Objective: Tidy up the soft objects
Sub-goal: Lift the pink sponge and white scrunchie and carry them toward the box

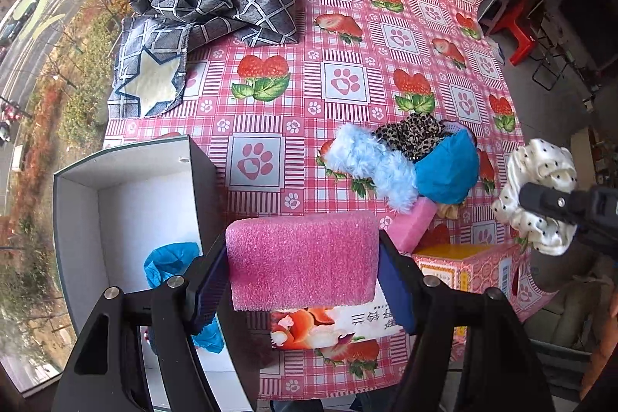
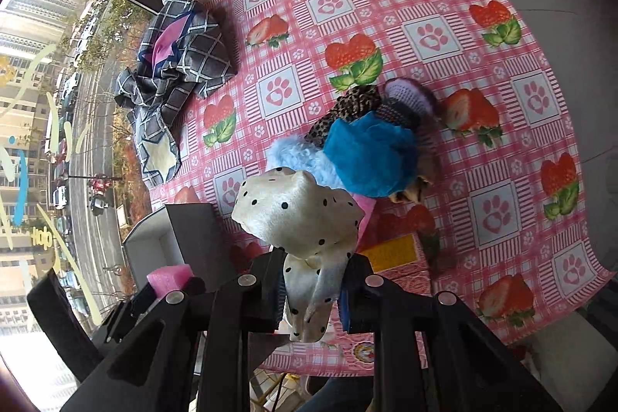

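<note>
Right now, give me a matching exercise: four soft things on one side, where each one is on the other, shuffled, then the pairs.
Things:
1. pink foam
2. dotted scrunchie
3. blue cloth
4. checked fabric

Places:
A. inside the white box
B. between the left tool's fingers
C. on the table's far side, by the window
D. clamped in the right tool

Pairs: 1-B, 2-D, 3-A, 4-C
</note>
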Tool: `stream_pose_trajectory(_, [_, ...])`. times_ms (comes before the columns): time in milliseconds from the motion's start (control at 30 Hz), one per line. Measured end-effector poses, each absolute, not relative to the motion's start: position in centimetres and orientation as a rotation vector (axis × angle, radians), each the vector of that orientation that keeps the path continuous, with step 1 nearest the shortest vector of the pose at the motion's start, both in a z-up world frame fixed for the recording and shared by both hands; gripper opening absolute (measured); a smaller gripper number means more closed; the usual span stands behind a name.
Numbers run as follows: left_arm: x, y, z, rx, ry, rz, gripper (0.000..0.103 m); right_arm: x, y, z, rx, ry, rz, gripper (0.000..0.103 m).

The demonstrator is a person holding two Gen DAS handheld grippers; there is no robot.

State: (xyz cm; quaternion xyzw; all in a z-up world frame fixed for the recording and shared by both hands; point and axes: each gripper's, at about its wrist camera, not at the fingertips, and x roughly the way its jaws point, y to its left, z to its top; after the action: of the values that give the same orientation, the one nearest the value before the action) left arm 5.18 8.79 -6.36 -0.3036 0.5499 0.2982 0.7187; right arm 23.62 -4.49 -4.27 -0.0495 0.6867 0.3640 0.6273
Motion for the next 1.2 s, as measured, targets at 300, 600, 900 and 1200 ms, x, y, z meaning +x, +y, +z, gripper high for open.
stream_pose_trajectory(300, [11.3,6.6,-5.7,-0.627,1.246,0.677,0.074,28.2,-10.2,-3.9,-0.158,1.5,0.802,0.022])
stream_pose_trajectory(600, [17.4,2.4,-4.4,-0.533,1.245,0.612,0.074,30.7,-14.9,-4.3,-0.17,1.47,0.774,0.022])
stream_pose_trajectory(900, [21.3,-3.6,-4.8,-0.443,1.285,0.489,0.073,32.0,-19.7,-6.2,-0.172,1.482,0.72,0.022])
stream_pose_trajectory(1200, [23.5,-8.2,-4.9,-0.356,1.311,0.361,0.073,32.5,-22.8,-8.2,-0.143,1.536,0.683,0.022])
